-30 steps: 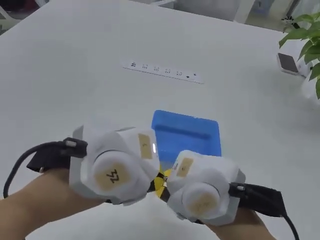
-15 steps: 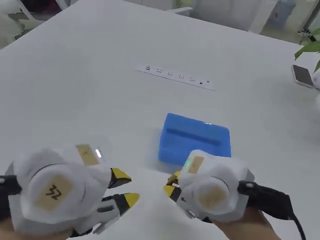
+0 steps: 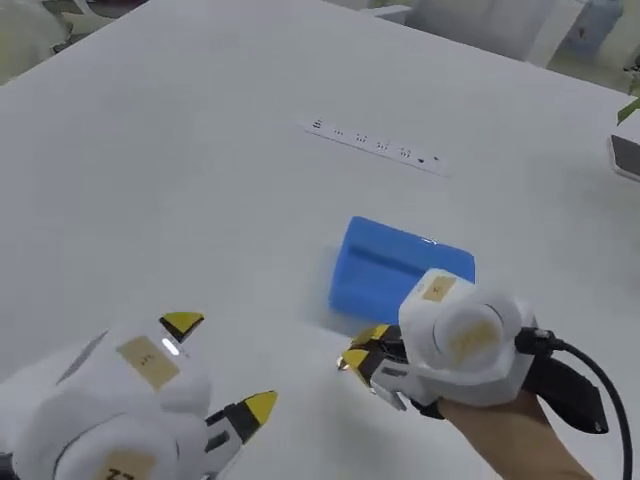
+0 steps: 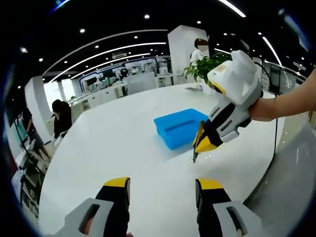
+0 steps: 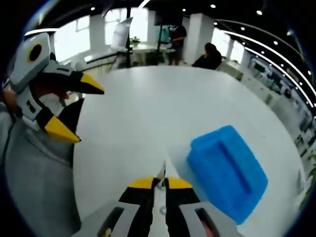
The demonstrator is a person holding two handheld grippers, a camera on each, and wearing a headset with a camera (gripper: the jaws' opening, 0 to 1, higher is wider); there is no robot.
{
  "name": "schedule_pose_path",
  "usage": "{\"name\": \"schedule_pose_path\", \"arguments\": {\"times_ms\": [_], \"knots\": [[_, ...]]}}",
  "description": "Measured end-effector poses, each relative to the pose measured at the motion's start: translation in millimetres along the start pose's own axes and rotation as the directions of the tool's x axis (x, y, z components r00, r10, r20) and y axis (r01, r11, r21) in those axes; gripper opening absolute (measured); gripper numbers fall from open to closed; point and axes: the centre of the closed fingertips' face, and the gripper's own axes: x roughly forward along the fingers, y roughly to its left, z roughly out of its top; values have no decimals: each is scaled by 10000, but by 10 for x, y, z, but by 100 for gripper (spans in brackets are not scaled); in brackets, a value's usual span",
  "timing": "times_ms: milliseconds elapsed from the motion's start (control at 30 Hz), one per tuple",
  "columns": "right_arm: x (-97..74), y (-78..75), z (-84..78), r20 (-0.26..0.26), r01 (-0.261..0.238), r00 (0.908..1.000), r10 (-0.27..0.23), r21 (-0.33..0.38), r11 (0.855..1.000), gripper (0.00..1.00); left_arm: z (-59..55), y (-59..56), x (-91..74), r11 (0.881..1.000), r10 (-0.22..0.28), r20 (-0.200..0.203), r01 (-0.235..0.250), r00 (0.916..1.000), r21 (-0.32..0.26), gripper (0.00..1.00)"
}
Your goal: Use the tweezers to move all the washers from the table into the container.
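Table (image 3: pixel 200 150): blue container (image 3: pixel 400 265) sits centre right.
Left gripper (image 3: pixel 221 364): jaws spread, empty, now drawn away to lower left.
Right gripper (image 3: pixel 358 350): pinching the tweezers (image 4: pixel 194 154) alone; handover looks done.
Washer (image 4: pixel 208 156): on the table, just beside the tweezers' tip.

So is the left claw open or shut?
Open. In the left gripper view the left claw has its two yellow-tipped jaws standing wide apart, with just bare table between them.

Bright, even overhead light from curved white ceiling strips (image 4: pixel 118 52). Faint soft shadow beside blue rectangular plastic container (image 3: pixel 400 265), just ahead of right yellow-tipped white gripper (image 3: pixel 358 350). Head view slightly soft; fisheye bending at edges.
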Motion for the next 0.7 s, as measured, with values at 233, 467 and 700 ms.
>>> {"name": "schedule_pose_path", "arguments": {"times_ms": [233, 467, 700], "knots": [[28, -10, -2, -18, -252, 9997, 252, 257, 9994, 3, 22, -24, 11, 9999, -121, 243, 124, 9996, -110, 65], [-120, -53, 18, 347, -64, 9994, 28, 1039, 9946, 3, 2, -29, 28, 9998, -132, 153, 134, 9998, -131, 69], [-413, -177, 216, 1153, 202, 9925, -415, 1801, 9834, 3, 5, -16, 31, 10000, -4, 170, 3, 9999, 54, 74]]}}
